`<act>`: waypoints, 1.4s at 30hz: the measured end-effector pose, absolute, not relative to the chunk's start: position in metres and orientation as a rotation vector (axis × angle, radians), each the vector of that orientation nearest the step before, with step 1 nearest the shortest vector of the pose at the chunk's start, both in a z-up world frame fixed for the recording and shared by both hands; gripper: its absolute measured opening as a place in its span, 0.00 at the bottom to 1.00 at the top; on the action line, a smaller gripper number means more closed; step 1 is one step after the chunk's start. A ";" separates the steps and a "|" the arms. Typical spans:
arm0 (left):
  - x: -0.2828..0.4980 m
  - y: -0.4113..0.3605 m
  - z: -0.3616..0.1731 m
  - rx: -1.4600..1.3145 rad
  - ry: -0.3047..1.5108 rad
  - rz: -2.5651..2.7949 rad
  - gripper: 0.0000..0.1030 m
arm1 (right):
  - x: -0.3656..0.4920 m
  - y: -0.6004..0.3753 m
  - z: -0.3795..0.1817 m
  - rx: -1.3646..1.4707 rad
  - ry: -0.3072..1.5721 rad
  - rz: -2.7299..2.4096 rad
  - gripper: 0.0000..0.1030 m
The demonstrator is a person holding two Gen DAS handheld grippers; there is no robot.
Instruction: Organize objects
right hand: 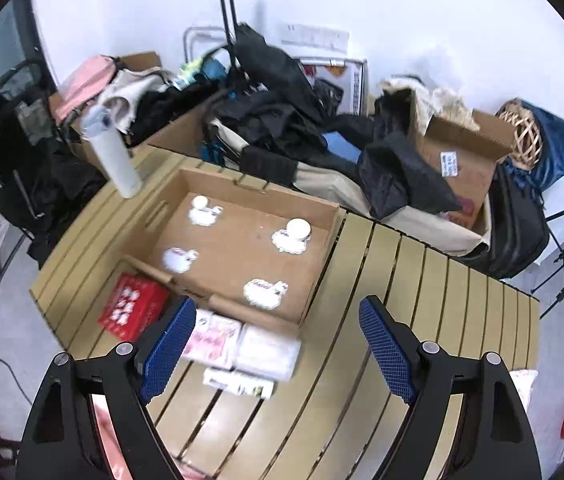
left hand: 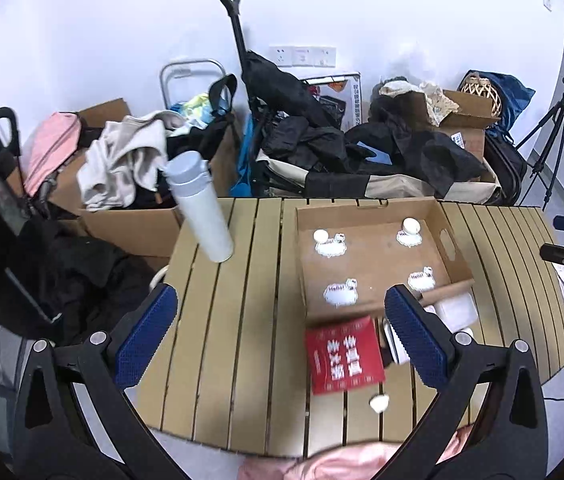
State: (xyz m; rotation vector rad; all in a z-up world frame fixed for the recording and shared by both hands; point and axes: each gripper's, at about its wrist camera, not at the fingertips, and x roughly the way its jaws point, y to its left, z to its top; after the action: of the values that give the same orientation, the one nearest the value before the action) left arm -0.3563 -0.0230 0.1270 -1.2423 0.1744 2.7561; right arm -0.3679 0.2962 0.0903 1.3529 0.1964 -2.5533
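A shallow cardboard tray (left hand: 448, 240) (right hand: 328, 248) lies on the slatted wooden table (left hand: 225, 320) (right hand: 422, 300), with white "Hello" stickers and two white knobs (left hand: 410, 225) (right hand: 298, 229) inside. A red box (left hand: 344, 354) (right hand: 131, 306) lies in front of the tray. A pink packet (right hand: 211, 338), a white packet (right hand: 267, 350) and a small white box (right hand: 237, 384) lie beside it. A white bottle (left hand: 201, 204) (right hand: 115, 156) stands at the table's far left. My left gripper (left hand: 282, 332) is open and empty above the table. My right gripper (right hand: 277, 344) is open and empty above the packets.
A small white object (left hand: 378, 402) lies near the table's front edge. Behind the table are cardboard boxes with clothes (left hand: 121, 168), a black folded cart (left hand: 282, 120), a wicker basket (right hand: 522, 136) and a tripod (left hand: 554, 132). Pink cloth (left hand: 342, 460) shows below.
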 end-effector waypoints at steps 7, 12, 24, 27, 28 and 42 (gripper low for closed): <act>-0.281 -0.023 0.129 -1.180 0.166 2.759 1.00 | -0.303 0.291 0.115 1.242 0.189 -2.602 0.84; -0.197 -0.029 0.108 -1.077 0.125 2.781 1.00 | -0.215 0.295 0.113 1.082 0.141 -2.644 0.84; -0.057 -0.055 0.051 -1.038 -0.064 2.926 1.00 | -0.053 0.294 0.046 1.047 -0.031 -2.527 0.84; -0.062 -0.055 0.044 -1.084 -0.053 2.972 1.00 | -0.052 0.293 0.041 1.063 -0.028 -2.566 0.84; -0.064 -0.053 0.041 -1.091 -0.053 2.962 1.00 | -0.051 0.294 0.041 1.057 -0.036 -2.573 0.84; -0.198 -0.033 -0.045 -1.180 0.003 2.786 1.00 | -0.134 0.259 -0.026 1.149 -0.017 -2.531 0.83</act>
State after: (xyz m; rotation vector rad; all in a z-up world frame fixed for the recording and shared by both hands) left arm -0.1981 -0.0328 -0.0450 -1.1796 0.0033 2.7855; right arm -0.1341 0.2585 -0.0262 1.1487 -0.0168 -2.5309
